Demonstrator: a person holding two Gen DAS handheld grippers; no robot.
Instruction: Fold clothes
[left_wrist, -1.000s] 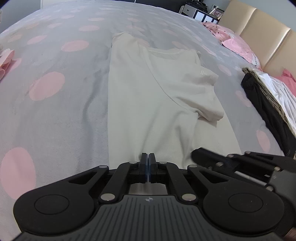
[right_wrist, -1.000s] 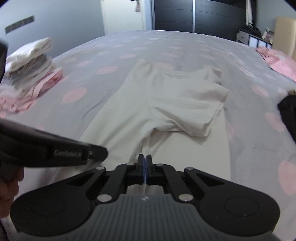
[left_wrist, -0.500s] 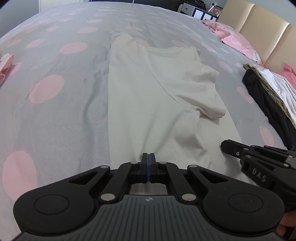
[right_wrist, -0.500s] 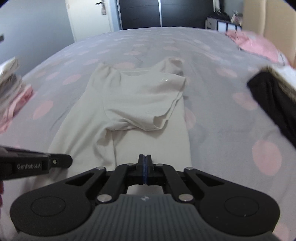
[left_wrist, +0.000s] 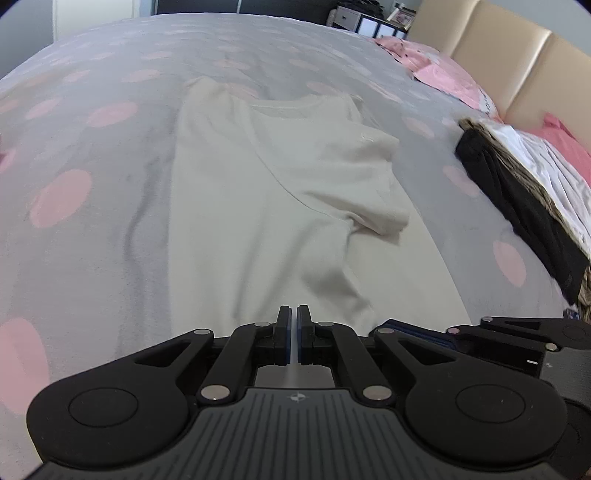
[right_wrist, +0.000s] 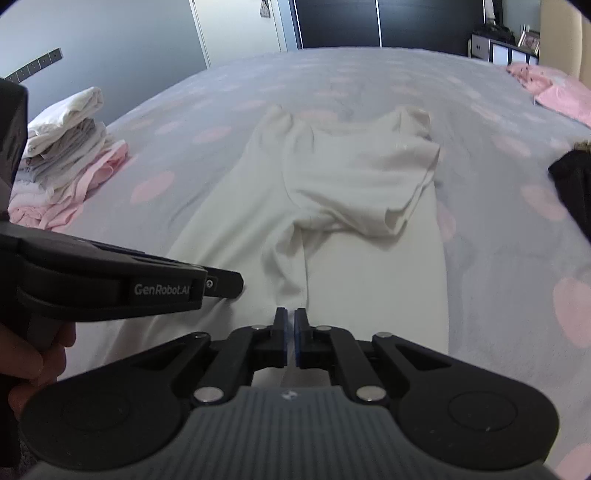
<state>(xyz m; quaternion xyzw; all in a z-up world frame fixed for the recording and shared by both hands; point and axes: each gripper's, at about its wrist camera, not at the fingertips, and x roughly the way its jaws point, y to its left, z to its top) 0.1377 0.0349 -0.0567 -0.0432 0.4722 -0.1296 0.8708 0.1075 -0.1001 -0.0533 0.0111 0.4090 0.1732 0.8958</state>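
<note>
Much of the near end was hidden from you. The hem of the shirt (left_wrist: 258, 192) ran under both tool bodies, so neither camera showed where it stopped or whether any cloth sat between the pads. In the left wrist view the right gripper (right_wrist: 291, 328) showed only as black links at the lower right, its tips covered by your left tool. In the right wrist view the left gripper (left_wrist: 293, 325) came in side-on from the left, its tip over the shirt's near left part. Contact there could not be made out. Your hand (right_wrist: 29, 362) was cut off at the frame edge.

The left jaws were closed, with only a hairline between the pads. The right jaws were all but closed, having just parted a sliver. The pale line in each slit could have been shirt or glare; that could not be told.

The shirt lay flat on the bed (left_wrist: 92, 258), stretching straight away from both grippers, collar at the far end. Its right sleeve was folded in across the chest. A folded pile (right_wrist: 70, 147) sat well off to the left and a dark stack (left_wrist: 517, 206) to the right, its far side cut off.
</note>
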